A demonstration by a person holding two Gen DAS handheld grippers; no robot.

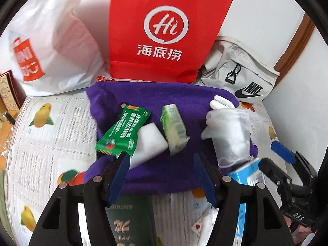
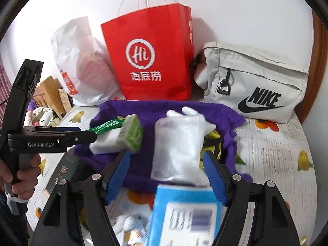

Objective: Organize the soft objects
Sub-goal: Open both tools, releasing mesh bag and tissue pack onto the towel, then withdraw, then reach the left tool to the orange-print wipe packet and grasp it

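Observation:
A purple towel (image 1: 164,170) lies on the table, also in the right wrist view (image 2: 217,112). On it lie a green sachet (image 1: 123,131), a white sponge block (image 1: 149,143), a light green packet (image 1: 174,127) and a white mesh pouch (image 1: 227,131). The pouch shows in the right wrist view (image 2: 178,143) too. My left gripper (image 1: 164,172) is open over the towel's near edge. My right gripper (image 2: 168,176) is open, with a blue and white box (image 2: 184,215) between its fingers and the pouch just ahead.
A red paper bag (image 1: 164,30), a white plastic bag (image 1: 51,47) and a grey Nike pouch (image 2: 256,86) stand at the back by the wall. A dark green booklet (image 1: 129,221) lies near the front. The fruit-print tablecloth (image 1: 51,143) covers the table.

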